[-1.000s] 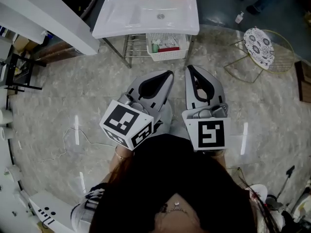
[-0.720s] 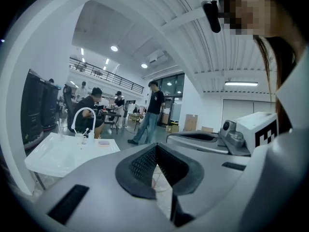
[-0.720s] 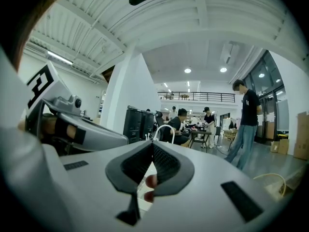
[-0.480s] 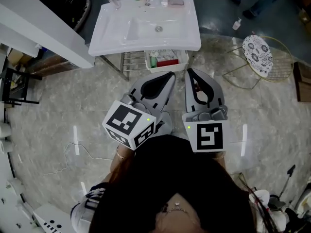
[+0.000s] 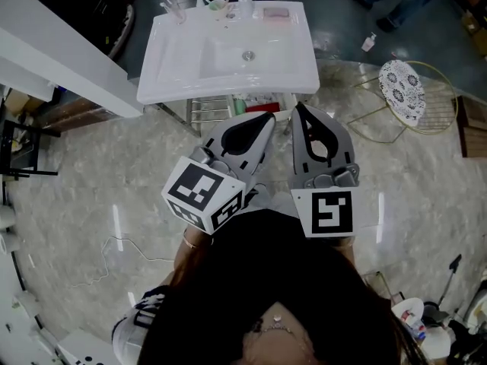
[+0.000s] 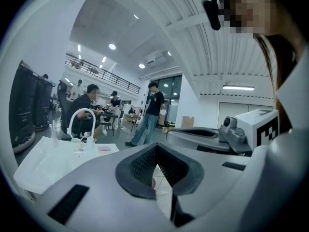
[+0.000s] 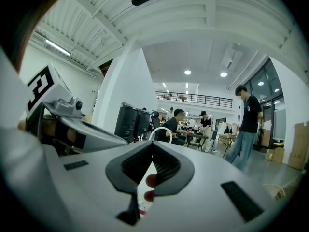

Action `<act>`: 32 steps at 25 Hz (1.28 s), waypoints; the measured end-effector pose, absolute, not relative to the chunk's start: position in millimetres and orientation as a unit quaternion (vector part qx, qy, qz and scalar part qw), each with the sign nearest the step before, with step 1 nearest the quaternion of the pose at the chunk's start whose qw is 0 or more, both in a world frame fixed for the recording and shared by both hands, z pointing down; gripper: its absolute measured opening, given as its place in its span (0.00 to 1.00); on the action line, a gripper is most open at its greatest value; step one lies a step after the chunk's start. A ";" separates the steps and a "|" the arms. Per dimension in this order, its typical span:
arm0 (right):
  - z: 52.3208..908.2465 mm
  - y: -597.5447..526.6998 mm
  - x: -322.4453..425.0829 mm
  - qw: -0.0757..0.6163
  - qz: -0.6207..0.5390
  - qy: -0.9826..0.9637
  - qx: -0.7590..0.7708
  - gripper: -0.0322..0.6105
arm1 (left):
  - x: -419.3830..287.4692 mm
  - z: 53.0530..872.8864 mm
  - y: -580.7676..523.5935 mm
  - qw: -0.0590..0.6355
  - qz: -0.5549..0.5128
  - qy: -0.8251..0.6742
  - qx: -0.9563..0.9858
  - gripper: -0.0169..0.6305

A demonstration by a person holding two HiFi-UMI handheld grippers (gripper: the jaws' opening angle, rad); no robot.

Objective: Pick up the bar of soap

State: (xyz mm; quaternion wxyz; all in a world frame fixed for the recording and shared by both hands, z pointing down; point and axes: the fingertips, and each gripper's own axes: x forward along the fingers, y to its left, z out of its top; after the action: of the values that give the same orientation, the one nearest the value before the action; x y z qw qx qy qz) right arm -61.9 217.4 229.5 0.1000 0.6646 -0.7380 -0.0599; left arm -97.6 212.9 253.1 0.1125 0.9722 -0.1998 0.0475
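Observation:
The bar of soap (image 5: 275, 12) is a pale pink block on the back right ledge of the white sink (image 5: 183, 67); it also shows small in the left gripper view (image 6: 104, 149), beyond the faucet (image 6: 82, 119). My left gripper (image 5: 267, 117) and right gripper (image 5: 297, 107) are held side by side in front of the sink's near edge, well short of the soap. Both have their jaws together at the tips with nothing between them, as seen in the left gripper view (image 6: 155, 146) and the right gripper view (image 7: 152, 143).
A white basket (image 5: 262, 99) of bottles sits on a wire rack under the sink. Cups with toothbrushes (image 5: 218, 4) stand by the faucet. A round patterned stool (image 5: 403, 80) is at the right, a white panel (image 5: 53, 48) at the left. People stand beyond the sink.
The sink has slid lower and nearer in the head view as both grippers moved toward it. The jaws stayed together.

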 end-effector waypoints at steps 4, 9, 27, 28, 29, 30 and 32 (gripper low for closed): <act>232.5 207.6 -60.8 0.103 -0.053 -0.735 0.668 0.06 | -97.0 255.2 201.0 0.118 0.050 -0.197 0.972 0.04; 239.1 190.9 -47.7 0.103 -0.044 -0.729 0.675 0.06 | -85.9 261.3 184.1 0.121 0.057 -0.193 0.972 0.04; 240.2 74.7 37.5 0.094 -0.066 -0.735 0.669 0.06 | 1.6 271.4 67.0 0.128 0.067 -0.206 0.968 0.04; 239.8 67.3 42.8 0.094 -0.065 -0.736 0.667 0.06 | 7.4 270.9 59.8 0.128 0.067 -0.208 0.967 0.04; 239.4 60.3 48.4 0.093 -0.063 -0.738 0.665 0.06 | 13.1 270.4 52.9 0.129 0.068 -0.210 0.967 0.04; 239.2 53.7 54.4 0.091 -0.060 -0.740 0.663 0.06 | 18.8 270.2 46.3 0.130 0.069 -0.212 0.966 0.04; 238.7 41.4 66.9 0.090 -0.059 -0.744 0.659 0.06 | 29.9 270.1 33.7 0.131 0.070 -0.218 0.965 0.04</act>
State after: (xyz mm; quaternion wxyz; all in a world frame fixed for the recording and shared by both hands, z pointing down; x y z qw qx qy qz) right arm 66.9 41.4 238.7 0.0904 0.6595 -0.7439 -0.0594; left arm 29.9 33.7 270.1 0.1306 0.9646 -0.2181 0.0703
